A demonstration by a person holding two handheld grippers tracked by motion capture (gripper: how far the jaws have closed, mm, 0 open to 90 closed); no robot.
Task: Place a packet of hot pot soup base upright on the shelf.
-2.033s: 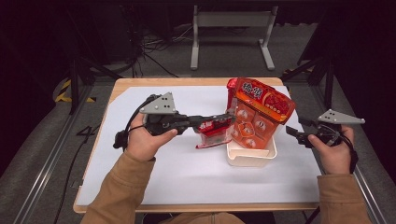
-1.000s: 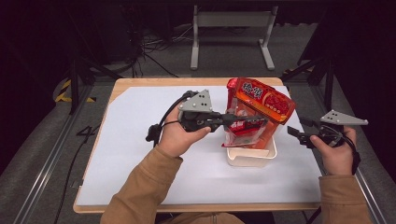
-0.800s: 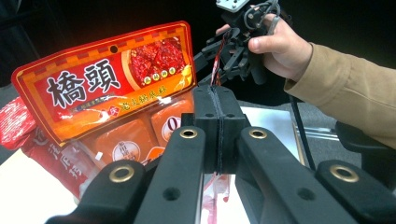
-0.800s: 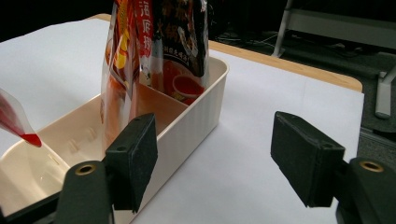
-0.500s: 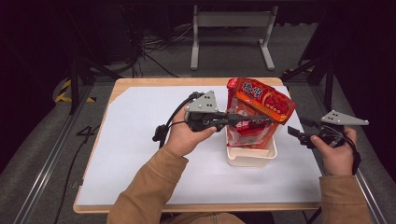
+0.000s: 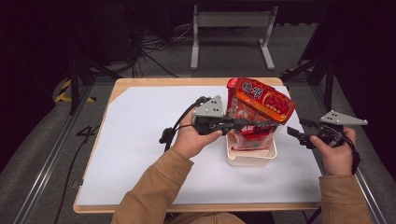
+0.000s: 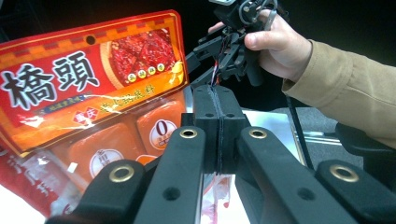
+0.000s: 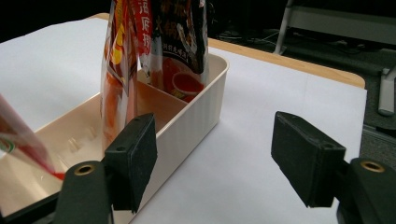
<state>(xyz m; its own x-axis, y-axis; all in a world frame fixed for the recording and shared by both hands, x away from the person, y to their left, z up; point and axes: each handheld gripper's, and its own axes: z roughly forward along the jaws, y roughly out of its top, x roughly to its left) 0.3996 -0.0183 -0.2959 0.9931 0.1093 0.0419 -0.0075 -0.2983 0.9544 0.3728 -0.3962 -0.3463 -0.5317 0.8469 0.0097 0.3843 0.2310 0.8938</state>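
Left gripper (image 6: 261, 126), held in the person's left hand (image 6: 191, 137), has its black jaws pressed flat together on the edge of a small clear packet with red print (image 6: 252, 135). The left gripper view shows the two pads meeting in a tight seam, with a strip of clear and red film (image 7: 215, 196) below them. The gripper lies level over a cream plastic bin (image 6: 252, 158), and the packet hangs from it down into the bin's open top.

Just behind the gripper, a large red and orange snack bag (image 6: 264, 100) with Chinese lettering stands upright in the far end of the same bin, leaning a little toward the right. In the left gripper view, that bag (image 7: 93, 88) is close at the left of the jaws.

Right gripper (image 6: 295, 133), in the person's right hand (image 6: 336, 149), sits just beside the bin's right side, low over the tabletop (image 6: 140, 140), jaws spread wide with nothing between them. The right gripper view looks past the parted pads (image 8: 135, 158) at the bin's ribbed wall (image 8: 196, 112) and the standing bags inside it (image 8: 154, 56).

White paper covers most of the wooden tabletop. Tan sleeves (image 6: 154, 191) reach in from the near edge.
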